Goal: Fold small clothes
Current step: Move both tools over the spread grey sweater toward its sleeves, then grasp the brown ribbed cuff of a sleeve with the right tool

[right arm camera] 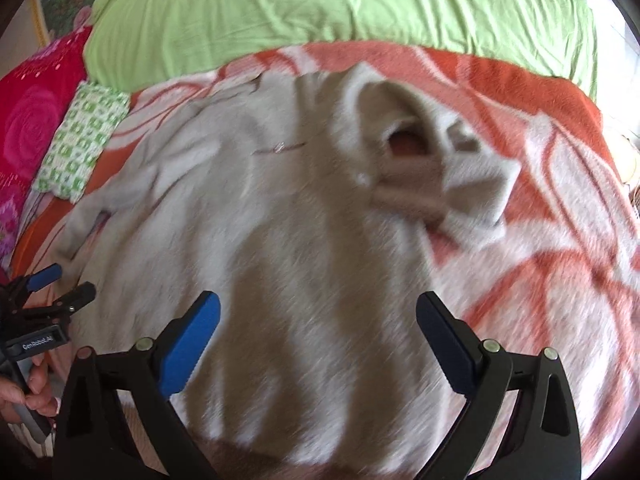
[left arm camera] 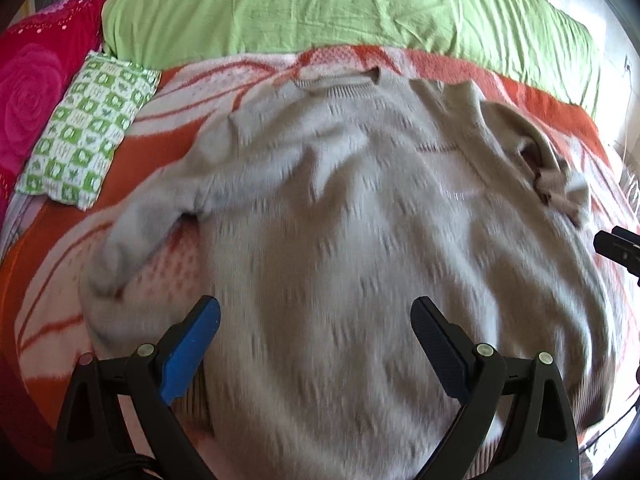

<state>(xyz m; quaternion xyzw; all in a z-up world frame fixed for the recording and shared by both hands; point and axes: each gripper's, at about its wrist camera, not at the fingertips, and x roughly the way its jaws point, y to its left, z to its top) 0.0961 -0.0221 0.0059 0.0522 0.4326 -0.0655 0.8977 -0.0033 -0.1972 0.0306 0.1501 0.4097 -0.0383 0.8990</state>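
We see a beige knitted sweater (left arm camera: pixel 340 208) lying spread on an orange-and-white patterned blanket (left arm camera: pixel 540 96) on the bed, collar at 12 o'clock. Left gripper (left arm camera: pixel 316 320) and right gripper (right arm camera: pixel 318 316) hover at its 6 o'clock hem, jaws spread, holding nothing. Green-checked small pillow (left arm camera: pixel 88 128) at 10 o'clock; lime-green sheet (left arm camera: pixel 320 4) beyond.

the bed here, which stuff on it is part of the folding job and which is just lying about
Part of the job:
- grey sweater, spread on the blanket, one sleeve bunched
- left gripper, jaws open
- right gripper, jaws open

Just lying about:
- orange and white blanket, under the sweater
- green bedding
- green and white patterned cloth
- pink rose cushion
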